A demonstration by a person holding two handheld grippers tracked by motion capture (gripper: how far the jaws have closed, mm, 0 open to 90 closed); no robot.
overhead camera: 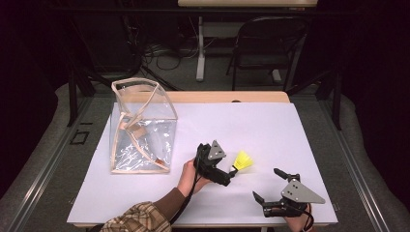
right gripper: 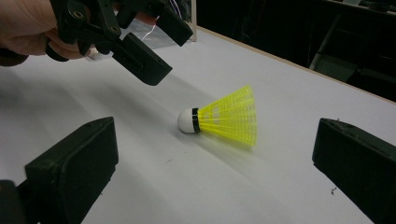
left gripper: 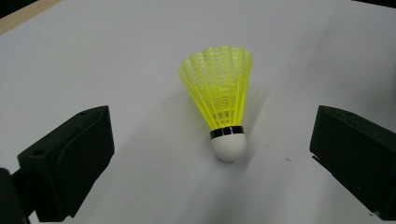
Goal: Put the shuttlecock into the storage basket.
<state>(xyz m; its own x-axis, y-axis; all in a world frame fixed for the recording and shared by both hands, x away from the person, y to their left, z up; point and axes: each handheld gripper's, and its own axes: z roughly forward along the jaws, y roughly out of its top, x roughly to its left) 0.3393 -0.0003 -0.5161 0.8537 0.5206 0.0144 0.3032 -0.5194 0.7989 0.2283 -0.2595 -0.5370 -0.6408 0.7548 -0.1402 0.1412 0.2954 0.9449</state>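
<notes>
A yellow shuttlecock (overhead camera: 243, 161) with a white cork lies on its side on the white table cover (overhead camera: 270, 125). My left gripper (overhead camera: 228, 173) hovers open just left of it. In the left gripper view the shuttlecock (left gripper: 219, 98) lies a little beyond the wide-apart jaws of the left gripper (left gripper: 212, 140), cork toward the camera. My right gripper (overhead camera: 265, 182) rests open near the front edge, to the shuttlecock's right. In the right gripper view the shuttlecock (right gripper: 224, 116) lies ahead of the right gripper (right gripper: 215, 140), and the left gripper (right gripper: 161, 46) hangs above the cork end.
A clear plastic bag (overhead camera: 142, 125) with tan trim stands upright at the table's left, mouth open upward. A strip of bare wooden table (overhead camera: 227, 96) shows at the back. Behind it stand a folding chair (overhead camera: 268, 43) and cables on the floor.
</notes>
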